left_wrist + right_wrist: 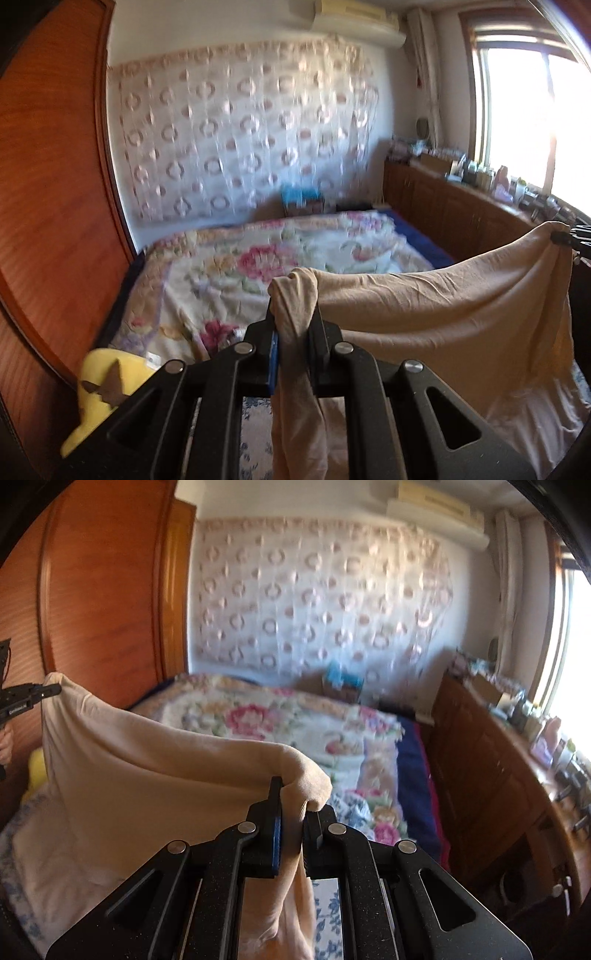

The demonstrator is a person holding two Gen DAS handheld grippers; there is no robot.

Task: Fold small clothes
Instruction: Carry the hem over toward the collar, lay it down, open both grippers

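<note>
While we hold both tools up over the bed, the scene reads like this, biggest thing first:

Wardrobe: we see a tall reddish wooden wardrobe [48,184] filling the left side of both views, right beside the bed.
Bed: the bed [229,273] lies below and ahead of us under a flowered cover, with a dark blue sheet showing along its far side.
Wall cloth: a pale cloth with ring patterns [317,602] hangs across the back wall behind the bed; it is blurred.
Cabinet: a low wooden cabinet [487,746] runs under the bright window, its top crowded with small bottles and boxes we cannot make out.
Garment: the beige garment [443,317] is off the bed, stretched in the air between our two tools; its top edge sags in the middle and the rest hangs down toward the bedding.
Left gripper: our left gripper [293,321] is clamped on one bunched corner of the garment, with cloth trailing down between its fingers.
Right gripper: our right gripper [295,808] pinches the other corner, and a fold of fabric bulges over its tips.
Yellow thing: a soft yellow object [107,391] with a brown butterfly shape on it sits near the wardrobe at the bed's edge; what it is we cannot tell.
</note>
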